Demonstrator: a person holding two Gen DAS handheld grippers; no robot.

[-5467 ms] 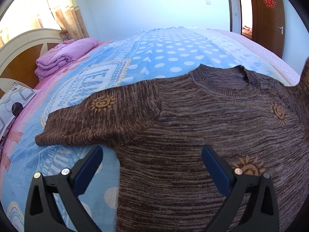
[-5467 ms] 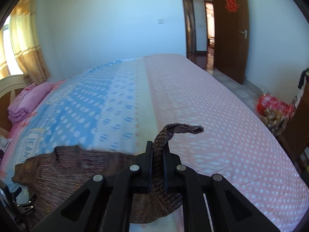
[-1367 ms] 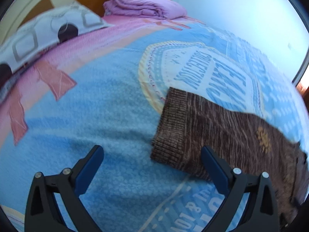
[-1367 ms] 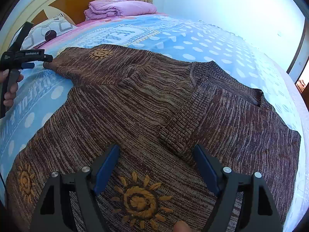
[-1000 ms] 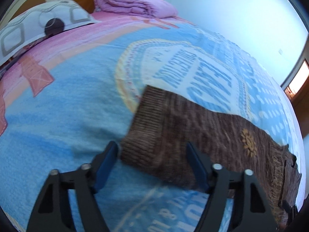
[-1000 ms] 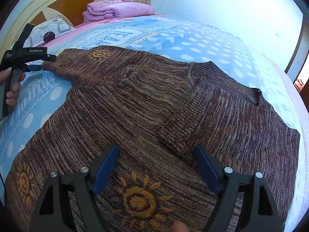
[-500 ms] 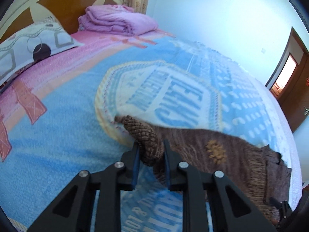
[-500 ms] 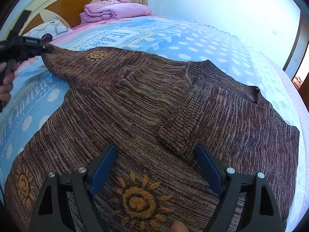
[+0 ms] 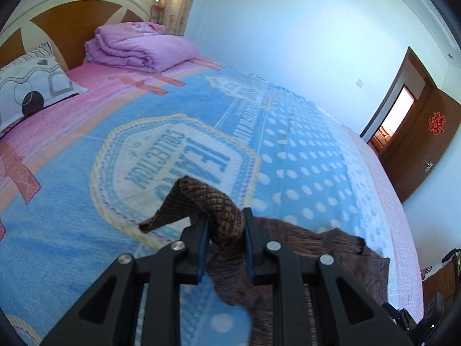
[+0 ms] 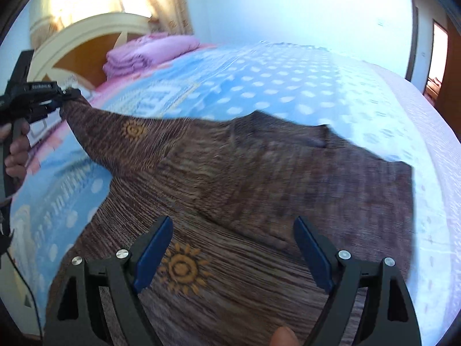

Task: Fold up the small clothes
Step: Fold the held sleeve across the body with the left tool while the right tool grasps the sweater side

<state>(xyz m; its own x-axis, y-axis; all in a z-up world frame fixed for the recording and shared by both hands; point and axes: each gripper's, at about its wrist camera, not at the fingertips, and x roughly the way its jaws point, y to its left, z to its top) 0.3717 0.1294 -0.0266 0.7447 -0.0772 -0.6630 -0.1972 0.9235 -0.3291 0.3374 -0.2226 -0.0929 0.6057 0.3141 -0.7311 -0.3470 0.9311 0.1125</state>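
the bed [image 10: 288,86], under a blue dotted and pink blanket, carries the brown knitted sweater [image 10: 259,178] spread across it, chest up, with orange sun motifs. the step in hand looks like the sleeve fold – the sweater's left sleeve [image 10: 115,132] is raised off the blanket, its cuff [image 9: 207,199] clamped between the blue pads of the left hand-held gripper [image 9: 224,248], a loose end of cuff flopping over the tips. the right hand-held gripper [image 10: 230,253] hangs over the lower chest with its jaws spread wide, nothing between them. next, i'd judge, the sleeve must be carried across the chest and laid flat, without dragging the body askew. the right wrist view alone shows the whole sweater, the sleeve pulled taut and the person's hand [image 10: 15,150] on the left tool – though it is blurred; the left wrist view alone shows the pinch close up, and the folded pink quilt [image 9: 138,49], pillow [image 9: 31,83] and brown door [image 9: 426,150].
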